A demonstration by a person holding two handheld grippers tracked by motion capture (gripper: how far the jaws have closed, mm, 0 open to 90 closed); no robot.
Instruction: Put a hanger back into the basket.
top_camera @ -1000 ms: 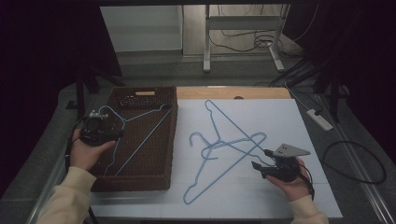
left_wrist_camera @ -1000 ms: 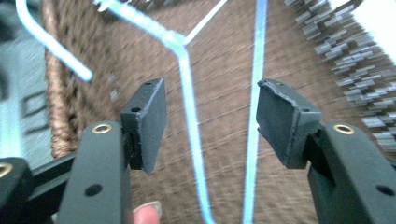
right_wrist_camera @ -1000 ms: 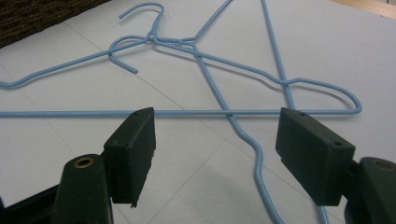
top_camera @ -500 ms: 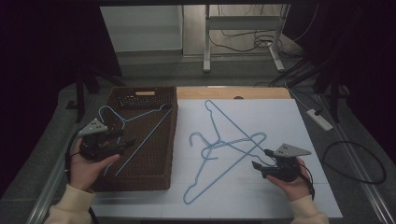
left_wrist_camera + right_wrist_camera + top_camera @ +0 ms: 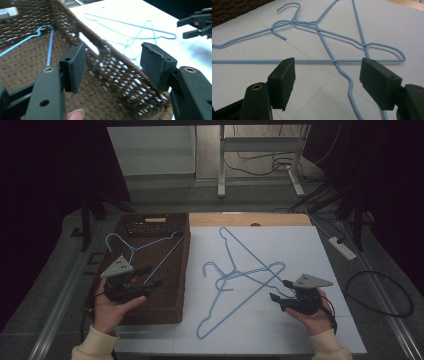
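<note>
I see the white surface (image 5: 320, 255) filling the middle and right of the high view, with a strip of bare wood along its upper edge. On its left side sits the brown woven basket (image 5: 177, 285), running from the upper middle down to the lower left of the frame.

Inside the basket lies 1 blue wire hanger (image 5: 145, 247), its hook toward the upper left corner of the basket and its long bar slanting down toward the lower middle. In the left gripper view that hanger (image 5: 50, 42) rests on the basket floor at the upper left of the frame.

On the surface, in the middle of the high view, 2 more blue hangers (image 5: 240, 280) lie crossed over each other, touching where their wires overlap. In the right gripper view the crossed hangers (image 5: 324, 45) fill the upper half of the frame, 1 long bar running straight across just beyond the jaws.

My left gripper (image 5: 150, 277) sits at the lower left of the high view, over the basket, jaws spread wide and holding nothing. My right gripper (image 5: 280, 290) sits at the lower right, just beside the nearest hanger's end, jaws wide apart and empty.
</note>
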